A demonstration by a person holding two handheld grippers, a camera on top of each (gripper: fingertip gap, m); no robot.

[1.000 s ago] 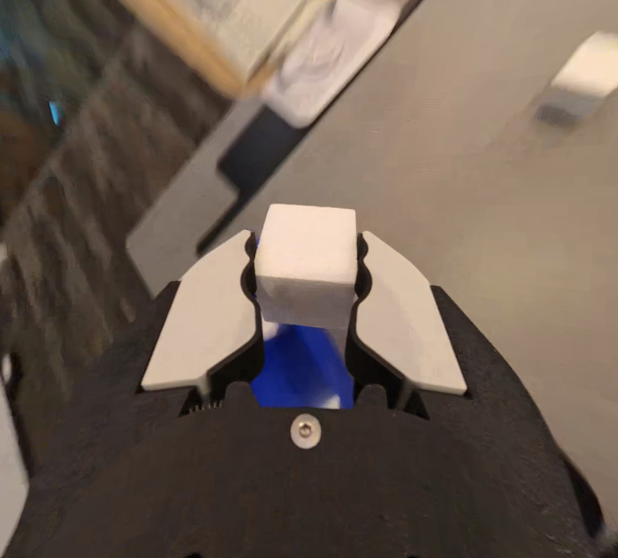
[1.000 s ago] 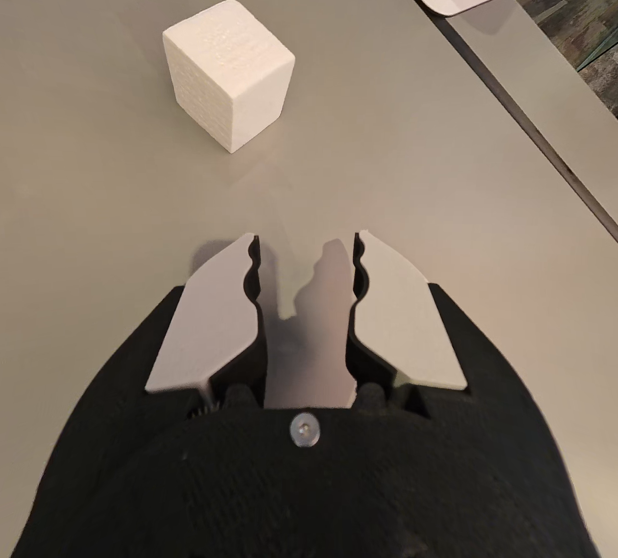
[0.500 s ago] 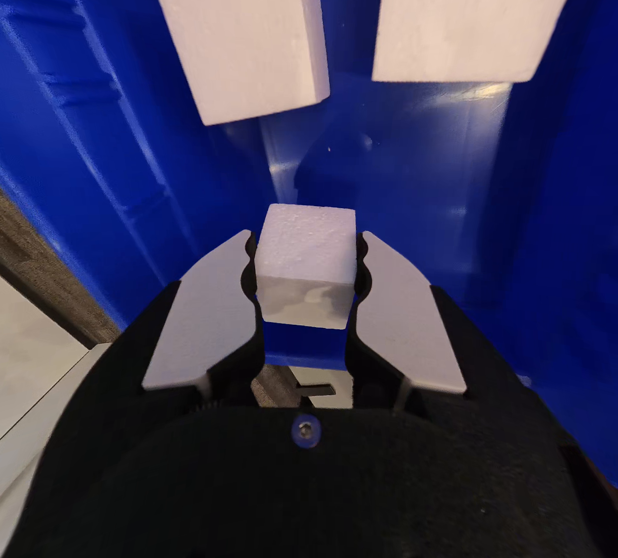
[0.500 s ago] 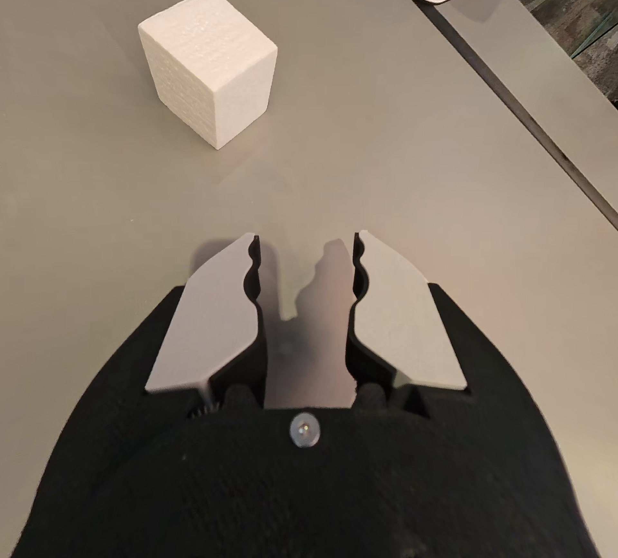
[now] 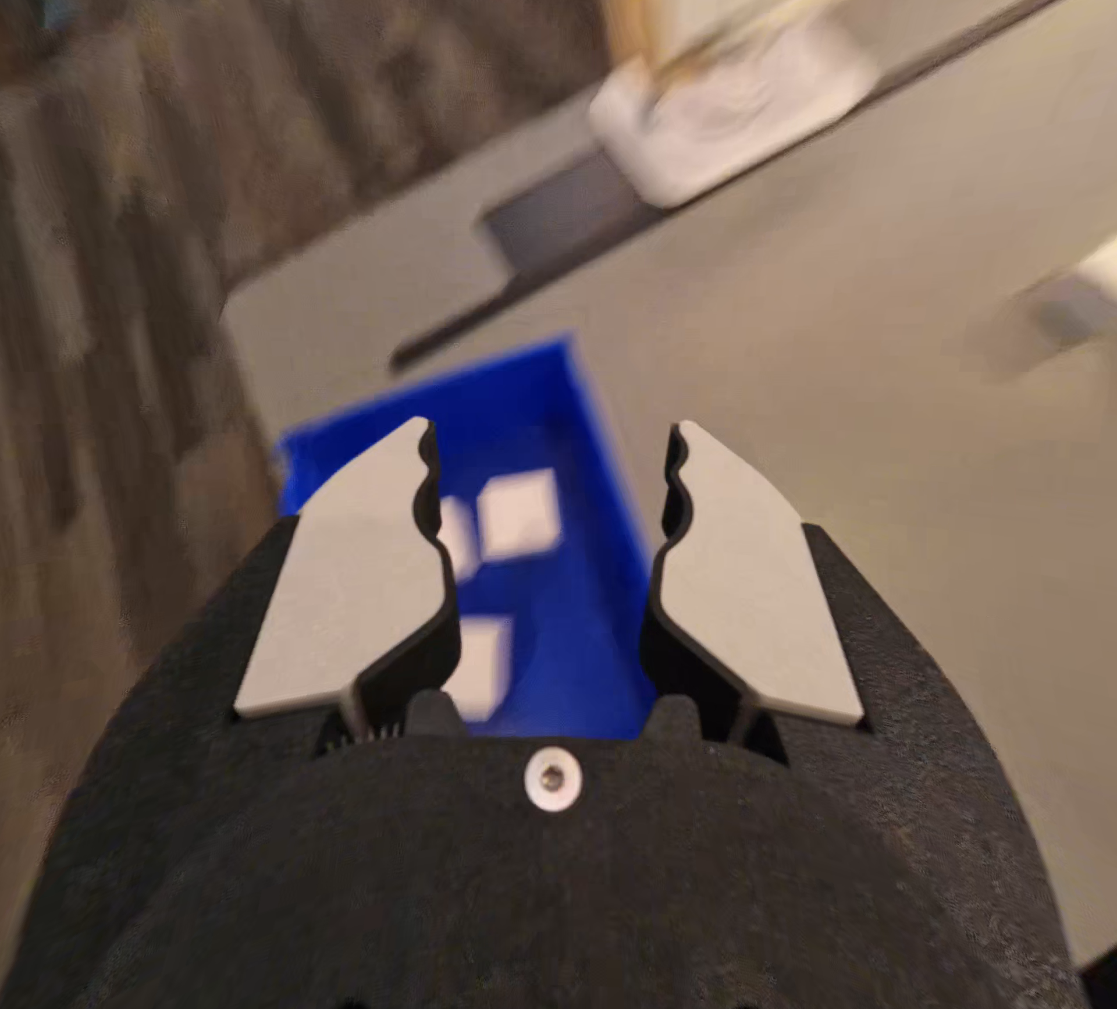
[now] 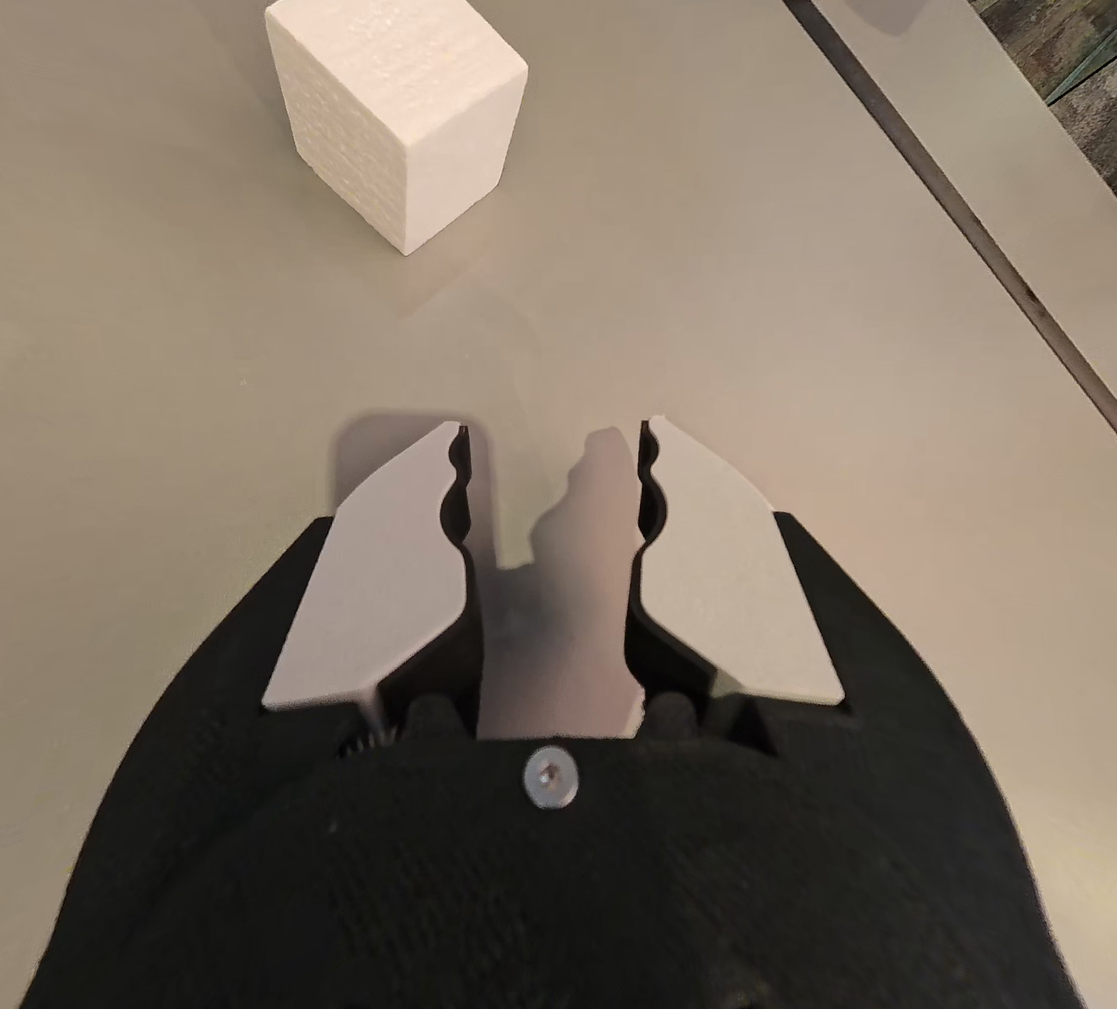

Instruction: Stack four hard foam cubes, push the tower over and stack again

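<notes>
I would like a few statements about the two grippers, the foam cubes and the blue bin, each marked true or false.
1. The left gripper holds a foam cube. False: its jaws are open and empty.
2. White foam cubes lie inside the blue bin. True.
3. The right gripper is shut on a cube. False: it is open, with only bare table between its fingers.
4. One foam cube stands alone on the table ahead of the right gripper. True.
5. Four cubes are stacked on the table. False: no stack is visible.
</notes>
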